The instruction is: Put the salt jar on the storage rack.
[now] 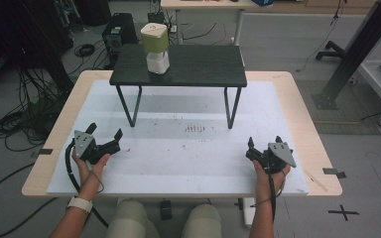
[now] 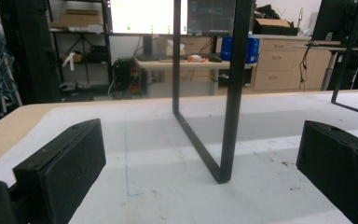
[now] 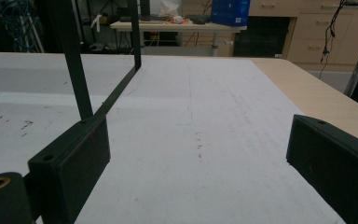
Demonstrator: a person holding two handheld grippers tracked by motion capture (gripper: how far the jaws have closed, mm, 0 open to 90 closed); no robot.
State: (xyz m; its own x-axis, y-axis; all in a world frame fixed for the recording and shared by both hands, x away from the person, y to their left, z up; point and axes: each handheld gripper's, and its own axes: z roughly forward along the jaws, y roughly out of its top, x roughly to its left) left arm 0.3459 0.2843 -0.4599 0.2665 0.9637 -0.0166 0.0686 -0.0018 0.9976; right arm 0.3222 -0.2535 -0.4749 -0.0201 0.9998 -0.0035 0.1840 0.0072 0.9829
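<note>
A small black stand [image 1: 198, 64] with thin metal legs sits on the far half of the white mat [image 1: 178, 163]. On its left end stands a white container with a pale green upper part [image 1: 155, 48]. My left gripper [image 1: 106, 130] rests low on the mat at the near left, open, with nothing between its jaws. Its own view looks at the stand's left leg frame [image 2: 228, 116] just ahead. My right gripper [image 1: 265, 141] rests at the near right, open and holding nothing. Its view shows the right leg frame [image 3: 77, 79] off to the left, beyond the gripper [image 3: 200, 140].
The mat covers a light wooden table [image 1: 305, 124], with faint dark marks on the mat [image 1: 194, 129] in front of the stand. Cables and a black box [image 1: 119, 29] lie on the floor to the far left, and a black post [image 1: 357, 49] rises at the right.
</note>
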